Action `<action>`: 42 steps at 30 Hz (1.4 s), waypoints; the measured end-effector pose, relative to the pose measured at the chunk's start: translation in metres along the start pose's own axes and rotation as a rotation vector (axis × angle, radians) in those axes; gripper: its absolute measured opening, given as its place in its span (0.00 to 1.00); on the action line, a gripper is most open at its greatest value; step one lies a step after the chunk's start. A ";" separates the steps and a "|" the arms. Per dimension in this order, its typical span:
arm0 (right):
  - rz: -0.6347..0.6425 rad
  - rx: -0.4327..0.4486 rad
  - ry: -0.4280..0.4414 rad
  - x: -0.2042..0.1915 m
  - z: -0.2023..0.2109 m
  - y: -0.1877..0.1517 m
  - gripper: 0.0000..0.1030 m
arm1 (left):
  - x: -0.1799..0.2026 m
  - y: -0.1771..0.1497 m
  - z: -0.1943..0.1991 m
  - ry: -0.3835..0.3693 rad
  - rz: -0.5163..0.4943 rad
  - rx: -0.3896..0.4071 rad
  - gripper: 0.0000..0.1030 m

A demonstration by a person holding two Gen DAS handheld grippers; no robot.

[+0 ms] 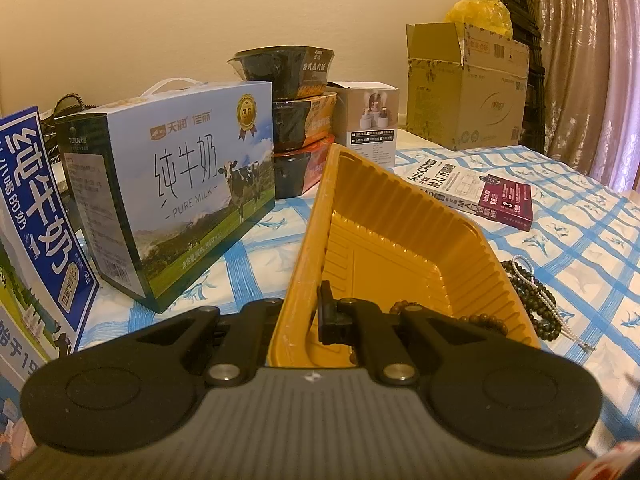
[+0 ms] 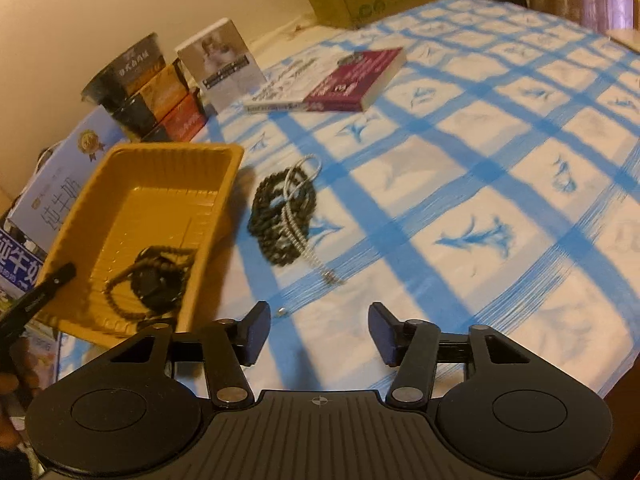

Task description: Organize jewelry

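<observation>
A yellow plastic tray point(image 1: 404, 216) is tilted up off the blue-checked cloth; my left gripper point(image 1: 298, 320) is shut on its near left rim. The tray also shows in the right wrist view point(image 2: 120, 184) at the left, with dark bead bracelets point(image 2: 154, 280) lying inside it. A pile of dark bead strands with a white pearl necklace point(image 2: 286, 216) lies on the cloth just right of the tray; it also shows in the left wrist view point(image 1: 536, 300). My right gripper point(image 2: 318, 332) is open and empty, hovering near the front of the pile.
Two milk cartons point(image 1: 172, 184) stand left of the tray. Stacked noodle bowls point(image 1: 304, 120) and a small white box point(image 1: 368, 116) stand behind it. A book point(image 2: 344, 80) lies on the cloth further back. A cardboard box point(image 1: 468, 88) stands at the far right.
</observation>
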State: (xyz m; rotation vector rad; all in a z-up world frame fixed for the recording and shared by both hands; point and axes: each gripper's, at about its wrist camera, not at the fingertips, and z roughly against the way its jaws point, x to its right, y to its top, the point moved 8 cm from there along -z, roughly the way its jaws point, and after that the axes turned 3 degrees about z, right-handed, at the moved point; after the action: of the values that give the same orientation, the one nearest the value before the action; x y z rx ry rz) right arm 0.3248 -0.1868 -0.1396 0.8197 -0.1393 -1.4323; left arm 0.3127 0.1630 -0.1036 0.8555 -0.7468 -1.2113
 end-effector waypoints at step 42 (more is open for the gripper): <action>0.533 -0.035 0.014 -0.050 -0.082 -0.026 0.14 | 0.000 0.000 0.000 0.000 -0.003 -0.001 0.05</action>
State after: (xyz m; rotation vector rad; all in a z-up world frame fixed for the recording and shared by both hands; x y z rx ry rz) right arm 0.3395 -0.1050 -0.1953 0.6963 -0.2974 -0.9234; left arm 0.3130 0.1630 -0.1038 0.8559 -0.7451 -1.2140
